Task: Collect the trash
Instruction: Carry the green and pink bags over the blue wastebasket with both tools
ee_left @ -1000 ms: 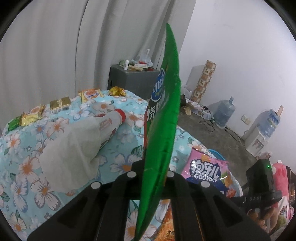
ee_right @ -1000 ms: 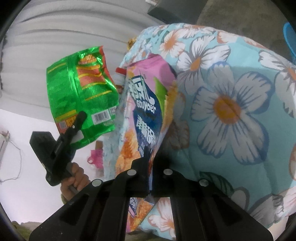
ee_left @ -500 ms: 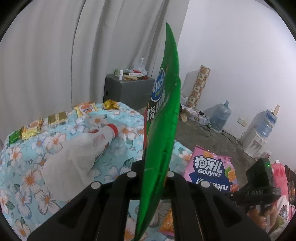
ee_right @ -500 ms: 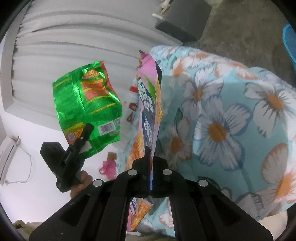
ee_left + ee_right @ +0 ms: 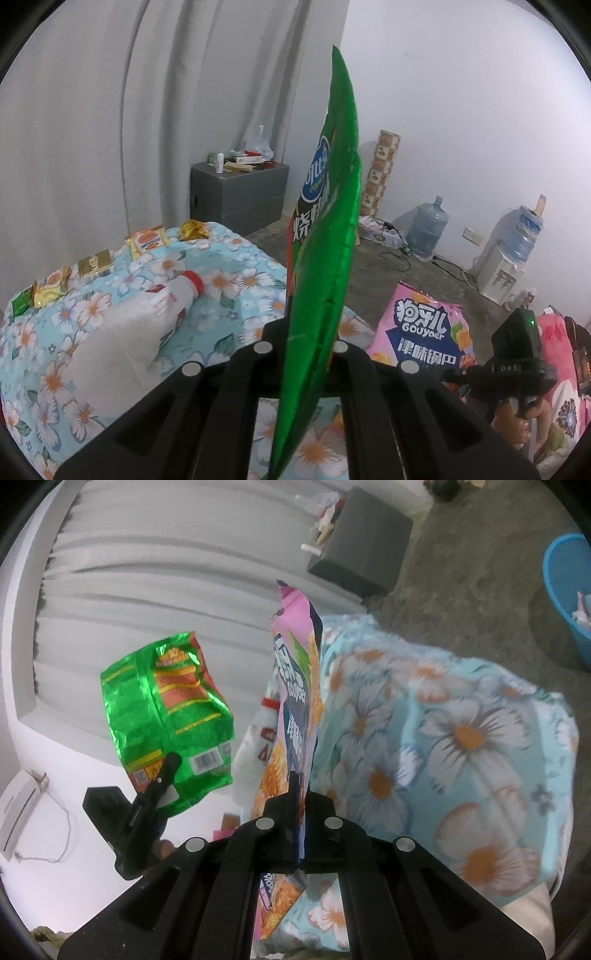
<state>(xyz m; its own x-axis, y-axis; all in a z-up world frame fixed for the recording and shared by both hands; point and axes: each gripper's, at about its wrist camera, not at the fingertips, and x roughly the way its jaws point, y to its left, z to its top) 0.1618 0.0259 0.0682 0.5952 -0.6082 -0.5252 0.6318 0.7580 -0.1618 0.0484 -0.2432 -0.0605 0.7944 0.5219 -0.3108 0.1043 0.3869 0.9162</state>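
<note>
A green foil snack bag (image 5: 332, 221) stands edge-on in the left wrist view, with my left gripper (image 5: 299, 332) shut on its lower edge. My right gripper (image 5: 297, 801) is shut on a pink snack bag (image 5: 295, 716), which hangs upright beside the table. In the right wrist view, the green bag (image 5: 170, 716) and the left gripper (image 5: 166, 771) are up at the left. From the left wrist, the pink bag (image 5: 424, 328) shows low on the right, clear of the floral tablecloth (image 5: 44, 369). A blue basket (image 5: 569, 590) stands on the floor, far right.
On the cloth lie a red-capped plastic bottle (image 5: 173, 299), a white tissue (image 5: 118, 343) and several small snack wrappers (image 5: 147, 240) along the far edge. A grey cabinet (image 5: 240, 192), water jugs (image 5: 428, 225) and cables stand on the concrete floor beyond.
The pink bag has come up off the cloth and turned edge-on to the right camera, whose view swung to bring the blue basket in. The left gripper rose and drew back with the green bag.
</note>
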